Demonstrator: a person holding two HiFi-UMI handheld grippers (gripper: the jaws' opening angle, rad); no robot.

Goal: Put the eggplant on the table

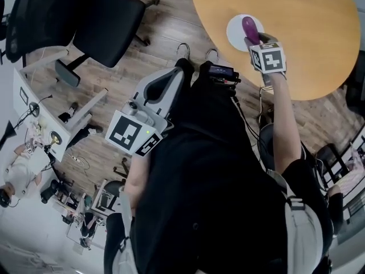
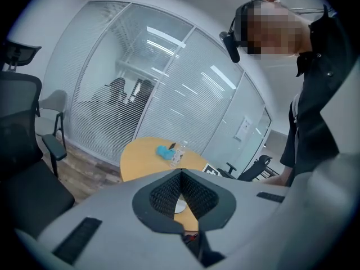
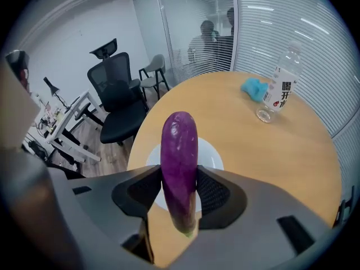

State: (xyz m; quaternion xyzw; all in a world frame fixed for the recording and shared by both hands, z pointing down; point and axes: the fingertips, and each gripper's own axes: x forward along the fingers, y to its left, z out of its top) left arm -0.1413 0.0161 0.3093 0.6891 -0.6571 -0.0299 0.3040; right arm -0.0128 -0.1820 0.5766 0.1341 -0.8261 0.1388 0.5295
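The purple eggplant (image 3: 180,167) is clamped between the 2 pads of the right gripper (image 3: 180,180). Its rounded end points out over a white plate (image 3: 212,151) on the round wooden table (image 3: 275,156). Farther across the table are a clear bottle (image 3: 282,86) and a blue object (image 3: 254,89). The left gripper (image 2: 181,174), held away from the table, has its jaws closed together on nothing.

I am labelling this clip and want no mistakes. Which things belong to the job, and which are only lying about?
Job: eggplant; right gripper, shut on it; table.

Lying about: plate under the eggplant; bottle; blue object; chair.
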